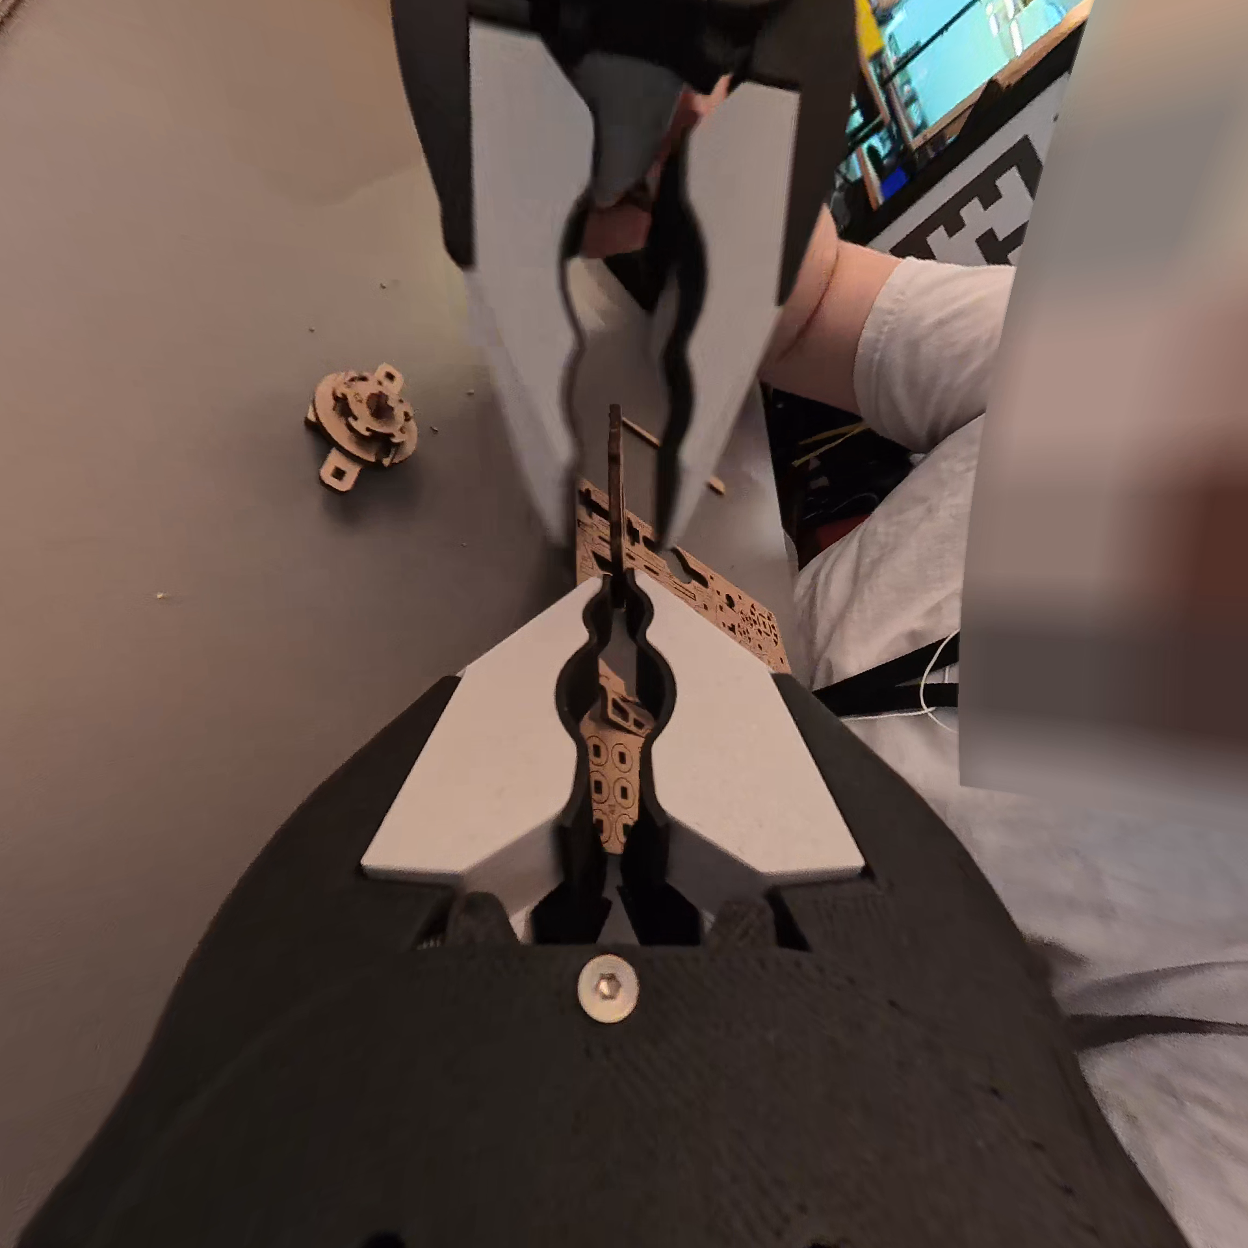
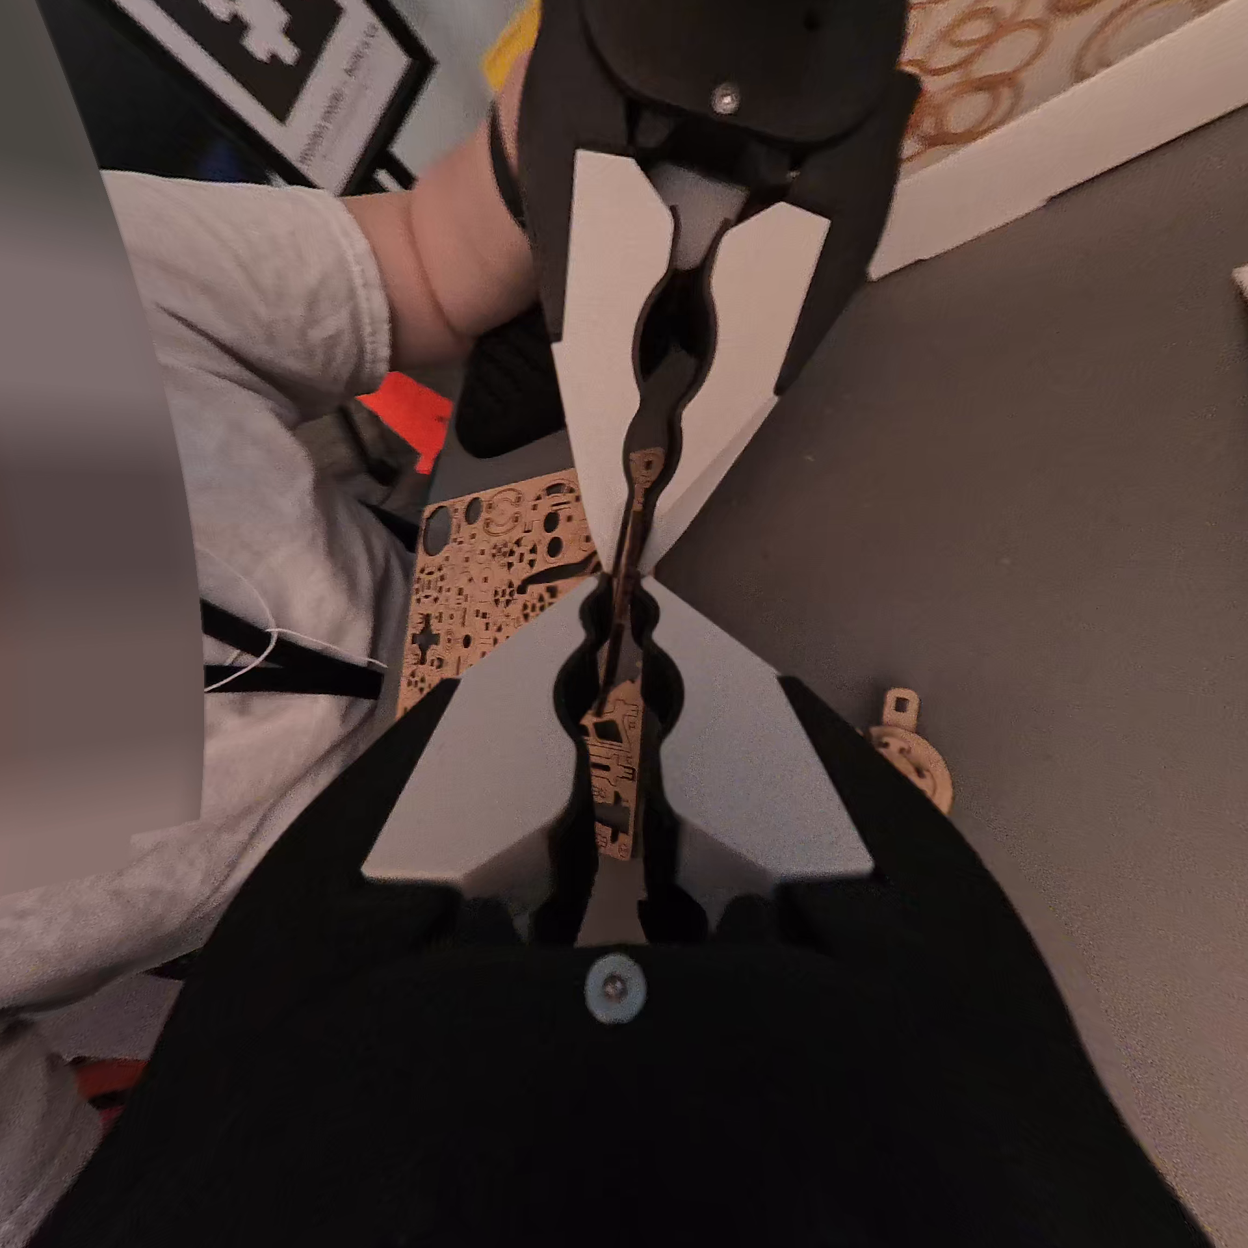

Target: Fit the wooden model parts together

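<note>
Claws, left (image 1: 618,587) and right (image 2: 625,581), meet tip-to-tip, pinching one thin wooden piece (image 1: 614,486).

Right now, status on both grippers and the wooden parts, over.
Left gripper shut on thin wooden piece, edge-on. Right gripper meets it tip to tip; grip unclear. Round sub-assembly loose on table. Parts sheet beneath.

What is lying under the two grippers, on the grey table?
A laser-cut wooden sheet lies flat there, near the person's lap. The left gripper and right gripper cover its middle.
</note>
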Motion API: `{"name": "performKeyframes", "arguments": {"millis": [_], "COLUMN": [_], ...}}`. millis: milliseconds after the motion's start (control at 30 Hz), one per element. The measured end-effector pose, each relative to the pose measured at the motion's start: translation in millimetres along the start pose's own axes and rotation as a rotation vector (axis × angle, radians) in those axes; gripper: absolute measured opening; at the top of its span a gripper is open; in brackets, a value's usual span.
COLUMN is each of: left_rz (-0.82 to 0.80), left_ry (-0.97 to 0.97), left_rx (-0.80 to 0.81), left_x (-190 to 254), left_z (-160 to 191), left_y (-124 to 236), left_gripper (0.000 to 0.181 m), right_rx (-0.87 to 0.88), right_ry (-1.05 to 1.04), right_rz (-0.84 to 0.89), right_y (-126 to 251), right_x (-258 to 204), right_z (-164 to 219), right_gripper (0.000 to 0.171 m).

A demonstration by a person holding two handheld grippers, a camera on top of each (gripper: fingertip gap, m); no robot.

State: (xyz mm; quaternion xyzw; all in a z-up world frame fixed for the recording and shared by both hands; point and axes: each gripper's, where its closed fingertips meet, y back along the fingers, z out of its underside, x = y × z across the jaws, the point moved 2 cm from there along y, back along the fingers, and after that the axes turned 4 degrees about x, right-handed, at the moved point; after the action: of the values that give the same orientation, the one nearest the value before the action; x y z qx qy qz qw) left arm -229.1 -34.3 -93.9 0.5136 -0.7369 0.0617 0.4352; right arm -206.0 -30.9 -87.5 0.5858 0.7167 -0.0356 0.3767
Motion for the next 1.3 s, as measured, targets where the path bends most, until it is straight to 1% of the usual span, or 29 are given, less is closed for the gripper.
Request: {"name": "performKeyframes", "arguments": {"millis": [100,200,267,333,400,433,533,700,933,1033,1300], "left_rz": [0.021,0.037,0.034,0.035,0.016,0.002,-0.013,0.023,-0.024,-0.008,-0.029], "left_ry": [-0.057,-0.125,-0.161,-0.186,-0.226,-0.247,-0.272,-0.242,-0.247,-0.242,-0.267], "left_rx": [0.01,0.09,0.173,0.241,0.274,0.283,0.278,0.245,0.265,0.265,0.244], "left_x": [6.7,11.2,13.5,17.3,19.9,20.8,23.8,26.2,20.4,22.6,21.9], "left_z": [-3.4,-15.6,-26.9,-36.2,-40.7,-42.0,-42.0,-37.9,-40.5,-40.7,-37.7], "left_y": [1.3,14.4,24.5,31.9,35.6,36.3,33.6,24.0,27.0,25.6,21.8], "left_gripper": [0.003,0.008,0.008,0.006,0.0,0.0,0.0,0.002,0.002,0.003,0.0], "right_rx": [0.038,0.144,0.202,0.225,0.233,0.24,0.249,0.242,0.257,0.254,0.24], "right_ry": [-0.039,-0.059,-0.077,-0.073,-0.066,-0.065,-0.07,-0.059,-0.058,-0.053,-0.05], "right_rz": [-0.047,-0.053,-0.088,-0.095,-0.096,-0.105,-0.116,-0.116,-0.115,-0.114,-0.113], "right_y": [5.3,21.2,31.7,37.0,39.0,39.7,40.1,37.9,39.2,38.0,35.6], "right_x": [-2.6,-1.1,-3.8,-4.6,-5.7,-7.2,-8.0,-8.8,-8.9,-9.4,-9.8], "right_z": [-3.5,-17.2,-24.4,-27.2,-28.8,-29.9,-31.0,-30.6,-32.6,-32.5,-31.0], "right_gripper": [0.002,0.001,0.001,0.001,0.001,0.001,0.001,0.001,0.001,0.001,0.001]}}
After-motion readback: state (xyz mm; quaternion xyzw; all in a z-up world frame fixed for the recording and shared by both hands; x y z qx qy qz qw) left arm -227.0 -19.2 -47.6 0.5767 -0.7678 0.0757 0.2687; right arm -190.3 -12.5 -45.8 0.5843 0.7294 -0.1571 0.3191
